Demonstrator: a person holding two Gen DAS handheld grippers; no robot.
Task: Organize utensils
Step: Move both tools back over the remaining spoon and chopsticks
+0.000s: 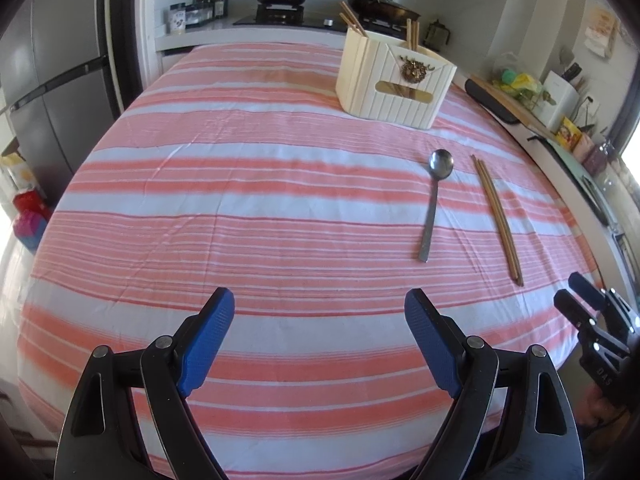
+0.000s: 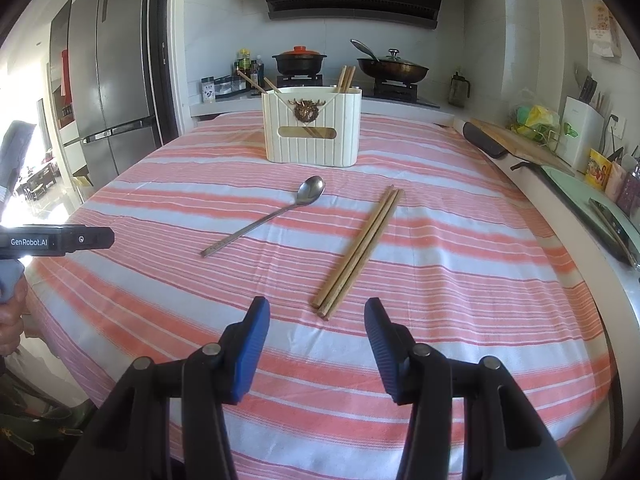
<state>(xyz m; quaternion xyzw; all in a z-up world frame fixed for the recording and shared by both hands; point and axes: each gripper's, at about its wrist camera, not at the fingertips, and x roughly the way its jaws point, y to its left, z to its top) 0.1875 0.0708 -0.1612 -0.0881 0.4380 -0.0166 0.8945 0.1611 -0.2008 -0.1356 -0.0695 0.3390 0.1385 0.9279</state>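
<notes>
The wooden chopsticks (image 2: 358, 252) lie side by side on the striped tablecloth (image 2: 460, 280), pointing away toward the white utensil holder (image 2: 312, 132). Their near ends sit just ahead of the right gripper (image 2: 318, 340), probably nearest. Both it and the left gripper (image 1: 320, 340) are spread and empty. The spoon (image 2: 266, 216) lies left.

I'm looking at a table covered by a pink-and-white striped cloth (image 2: 440, 280), a little wrinkled. A cream ribbed utensil holder (image 2: 313, 128) stands on it toward the far edge. Nearer me, a metal spoon (image 2: 272, 214) lies flat, bowl toward the holder. Just beside it to the right, apart from it, a pair of wooden chopsticks (image 2: 358, 250) lies side by side, touching.
</notes>
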